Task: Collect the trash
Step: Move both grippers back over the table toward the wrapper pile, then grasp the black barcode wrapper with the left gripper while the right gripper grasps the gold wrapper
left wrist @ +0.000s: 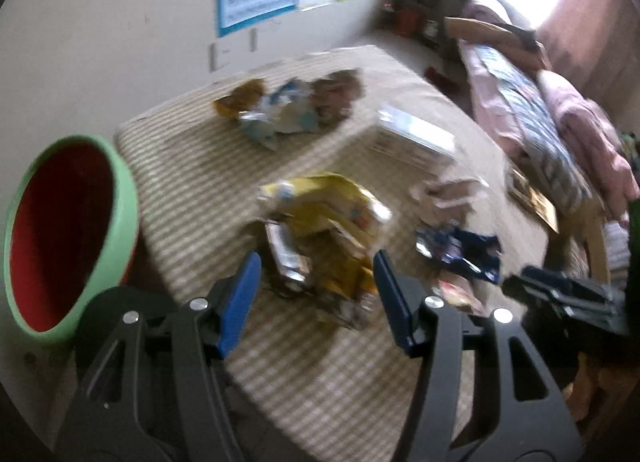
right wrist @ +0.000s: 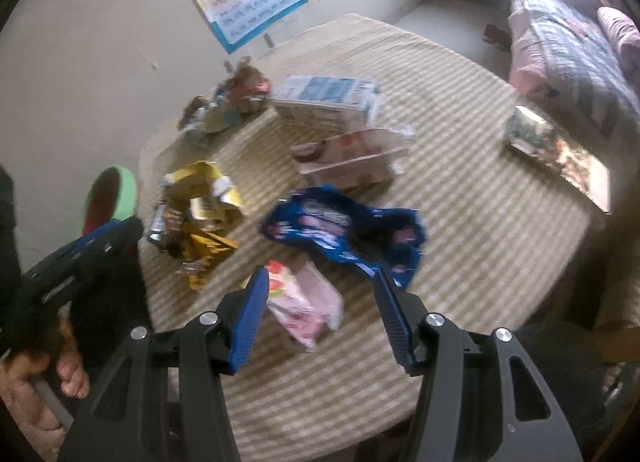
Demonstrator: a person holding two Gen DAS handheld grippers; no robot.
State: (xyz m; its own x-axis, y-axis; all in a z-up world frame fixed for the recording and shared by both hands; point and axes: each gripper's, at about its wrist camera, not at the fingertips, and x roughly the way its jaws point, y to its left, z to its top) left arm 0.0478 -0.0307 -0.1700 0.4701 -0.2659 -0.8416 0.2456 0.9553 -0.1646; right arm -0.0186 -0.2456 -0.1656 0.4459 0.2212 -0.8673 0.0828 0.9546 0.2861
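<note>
Left tongs [left wrist: 316,274] released, right tongs [right wrist: 320,294] released, crinkled foil wrappers [right wrist: 344,225], ribbed cloth [right wrist: 460,197]

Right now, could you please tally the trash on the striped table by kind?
Cartons: 2, blue-and-white carton and pink-and-white carton
Single wrappers: 2, blue wrapper and pink wrapper
Crumpled wrapper heaps: 2, yellow heap and far heap
Total: 6
</note>
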